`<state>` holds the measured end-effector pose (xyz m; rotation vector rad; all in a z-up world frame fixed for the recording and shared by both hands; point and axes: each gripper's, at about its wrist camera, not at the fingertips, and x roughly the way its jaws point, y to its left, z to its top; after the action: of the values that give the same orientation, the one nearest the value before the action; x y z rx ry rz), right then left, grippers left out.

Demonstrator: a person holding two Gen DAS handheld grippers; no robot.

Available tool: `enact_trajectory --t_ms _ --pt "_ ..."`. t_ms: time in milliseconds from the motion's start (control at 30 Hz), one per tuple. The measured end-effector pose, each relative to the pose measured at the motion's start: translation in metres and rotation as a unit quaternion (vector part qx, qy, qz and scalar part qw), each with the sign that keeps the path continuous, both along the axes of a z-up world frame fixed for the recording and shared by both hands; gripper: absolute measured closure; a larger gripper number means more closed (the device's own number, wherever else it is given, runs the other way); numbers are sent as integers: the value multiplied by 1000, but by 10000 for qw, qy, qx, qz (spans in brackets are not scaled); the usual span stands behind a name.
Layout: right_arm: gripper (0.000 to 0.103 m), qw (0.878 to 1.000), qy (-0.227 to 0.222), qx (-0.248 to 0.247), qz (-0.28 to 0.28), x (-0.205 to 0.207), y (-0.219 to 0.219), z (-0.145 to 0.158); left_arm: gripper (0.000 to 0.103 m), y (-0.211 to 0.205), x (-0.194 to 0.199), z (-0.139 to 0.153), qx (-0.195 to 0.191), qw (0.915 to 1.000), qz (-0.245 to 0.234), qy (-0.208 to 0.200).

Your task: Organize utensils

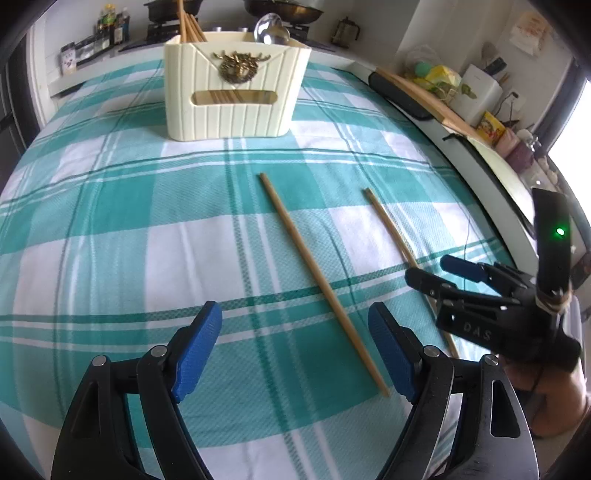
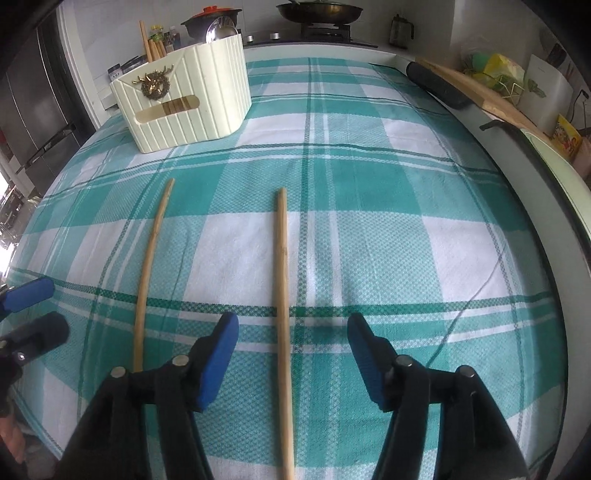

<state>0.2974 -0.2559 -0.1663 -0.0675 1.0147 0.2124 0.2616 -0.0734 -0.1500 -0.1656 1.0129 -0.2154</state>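
Teal-and-white checked cloth [image 1: 110,229] covers the table, with a kitchen counter and stove behind. From the left wrist view, we see our left gripper [image 1: 295,347] spread wide and holding nothing, hovering low over the cloth. One chopstick [image 1: 321,280] lies between and ahead of its blue pads [image 1: 199,347], untouched. A second chopstick [image 1: 391,232] lies further right, its near end hidden under our right gripper [image 1: 439,273], whose jaws are parted (empty too). Far back stands the cream utensil holder [image 1: 232,88], chopsticks and a metal spoon [image 1: 271,27] upright inside.

From the right wrist view, our right gripper [image 2: 291,354] gapes over the second chopstick [image 2: 282,314], not touching it. The first chopstick [image 2: 147,266] lies to its left, well apart. The holder [image 2: 184,99] sits far left on the cloth [image 2: 406,240].
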Motion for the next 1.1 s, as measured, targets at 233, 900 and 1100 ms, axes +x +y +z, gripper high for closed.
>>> enact_trajectory --t_ms 233,900,1100 --pt "40 9995 -164 126 -222 -22 -24 4 20 -47 11 -34 1177 9928 -2 -239" --pt "40 9996 -109 245 -53 -27 -24 7 15 -4 -4 -33 1310 9913 103 -64" --pt "40 9983 275 430 291 1 -27 15 15 20 17 -5 694 9968 -384 9"
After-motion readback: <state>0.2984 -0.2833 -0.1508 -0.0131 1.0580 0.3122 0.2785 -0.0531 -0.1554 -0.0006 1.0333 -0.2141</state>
